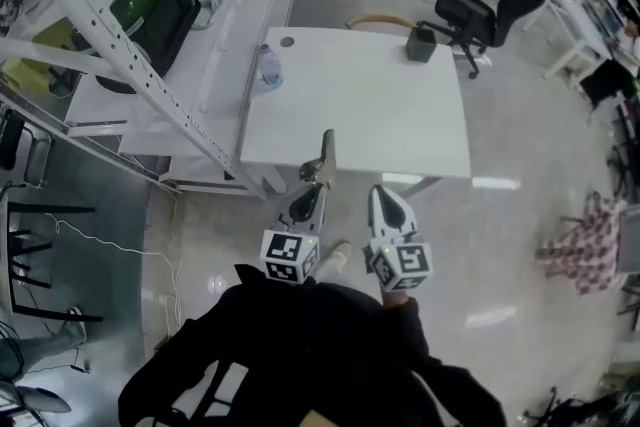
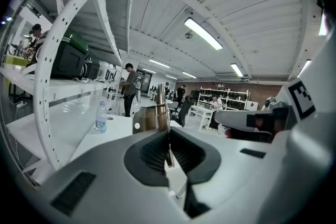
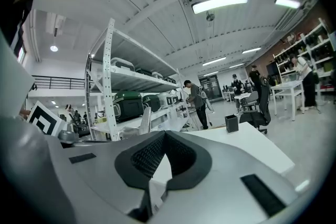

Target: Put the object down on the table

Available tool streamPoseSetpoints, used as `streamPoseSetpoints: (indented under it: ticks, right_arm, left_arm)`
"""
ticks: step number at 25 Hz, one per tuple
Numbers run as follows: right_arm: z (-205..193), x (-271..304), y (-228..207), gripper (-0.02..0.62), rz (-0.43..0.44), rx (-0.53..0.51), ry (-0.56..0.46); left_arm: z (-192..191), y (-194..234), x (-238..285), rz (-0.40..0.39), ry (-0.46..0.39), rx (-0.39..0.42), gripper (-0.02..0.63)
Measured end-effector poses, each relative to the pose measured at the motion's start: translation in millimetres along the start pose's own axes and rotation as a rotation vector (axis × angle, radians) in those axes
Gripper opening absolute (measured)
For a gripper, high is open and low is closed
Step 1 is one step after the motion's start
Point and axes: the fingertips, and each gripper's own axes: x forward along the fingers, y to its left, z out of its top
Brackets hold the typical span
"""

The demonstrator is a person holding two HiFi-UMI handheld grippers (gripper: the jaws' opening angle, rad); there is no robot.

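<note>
One bench (image 1: pixel 380 105) anchors the scene, white and mostly bare, and it carries two things. At the bench's far left edge stands one clear bottle (image 1: pixel 268 67), upright. Before the bench's near edge the person holds two grippers side by side, each with a marker cube at its rear. The left gripper (image 1: pixel 318 185) has its jaws pressed onto the one tool (image 1: pixel 325 158), a thin flat piece of brushed grey metal. In the left gripper view the tool (image 2: pixel 149 118) sits edge-on between the black pads, which pinch its thin blade. A broader plate with a small round hole shows just beyond the pads, to the left. The tool's long axis runs straight on from the jaws, away from the person. In the head view it leans slightly right, and its far tip lies over the bench's near edge. No view shows whether the tip touches the bench top. Just to the right, the right gripper (image 1: pixel 383 198) also points at the bench's near edge. Its jaws are pressed together, with nothing between the pads. At the bench's far right corner stands one small black box (image 1: pixel 421 44), and past that corner is one black chair (image 1: pixel 470 15).
</note>
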Motion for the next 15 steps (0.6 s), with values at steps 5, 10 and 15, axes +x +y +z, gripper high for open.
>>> streamPoseSetpoints:
  ticks: [5,10,15]
  right_arm:
    - [12.8,40.8,-33.9,-0.011,0.023,0.006,0.017]
    - [10.9,65.7,-54.3,-0.011,0.036,0.025,0.040]
    - [6.9,87.9,-63.8,-0.011,0.026,0.044,0.082]
  left_arm:
    - [7.1,11.2,51.5,0.028,0.007,0.000,0.008]
    - [10.8,19.1,74.8,0.056,0.029,-0.003,0.008]
    - [17.3,35.6,91.6,0.068,0.054,-0.045,0.008]
